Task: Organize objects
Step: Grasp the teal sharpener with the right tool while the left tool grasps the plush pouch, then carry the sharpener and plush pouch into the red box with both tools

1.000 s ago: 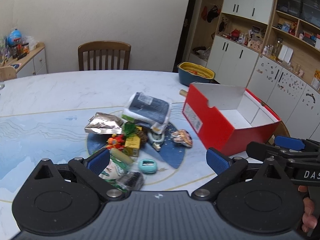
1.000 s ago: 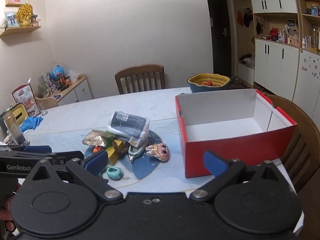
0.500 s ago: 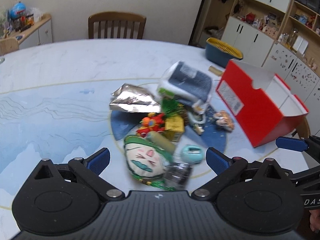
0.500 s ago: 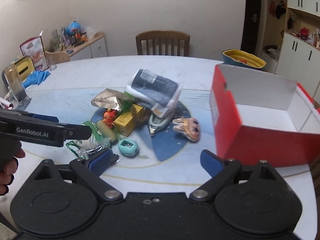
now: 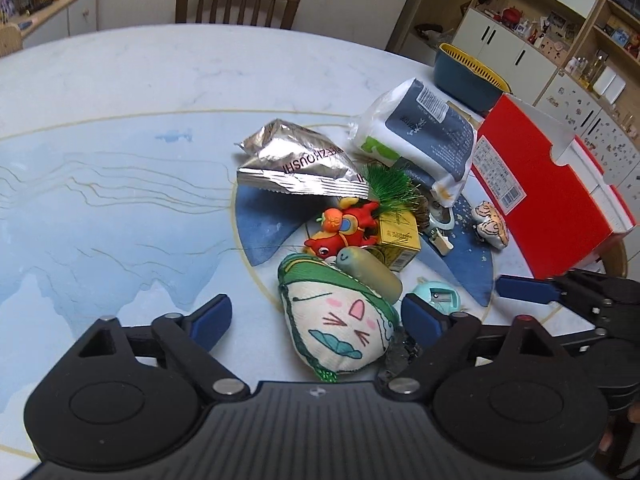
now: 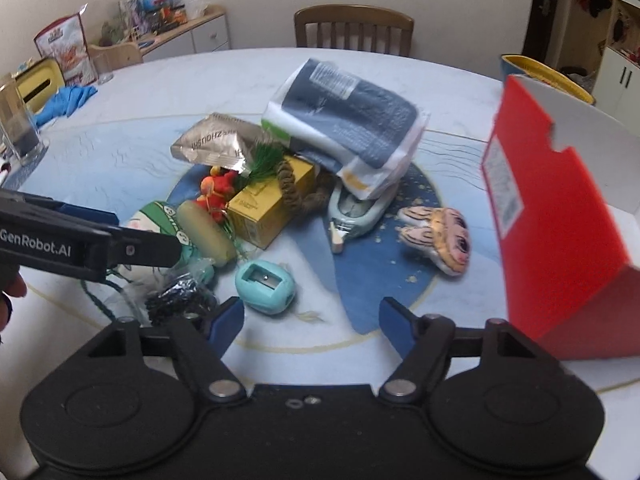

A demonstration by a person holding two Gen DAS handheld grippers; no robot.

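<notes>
A pile of small objects lies mid-table. My left gripper (image 5: 316, 318) is open, its jaws on either side of a green-and-white plush face pouch (image 5: 340, 320), not closed on it. My right gripper (image 6: 312, 320) is open and empty, just in front of a teal pencil sharpener (image 6: 266, 288). The pile also holds a silver foil packet (image 5: 300, 168), a dark tissue pack (image 5: 424, 132), a red toy (image 5: 344, 230), a yellow box (image 6: 268, 204) and a striped plush (image 6: 444, 236). An open red box (image 6: 560, 216) stands to the right.
A blue-and-yellow basket (image 5: 468, 76) sits behind the red box. A wooden chair (image 6: 354, 30) stands at the table's far side. A glass (image 6: 20, 136) and blue cloth (image 6: 66, 100) are at the far left. A sideboard with clutter (image 6: 160, 12) lines the wall.
Both grippers have moved forward and down towards the pile. The left gripper now straddles the plush face pouch; the right has closed in on the sharpener. Both stay open.
</notes>
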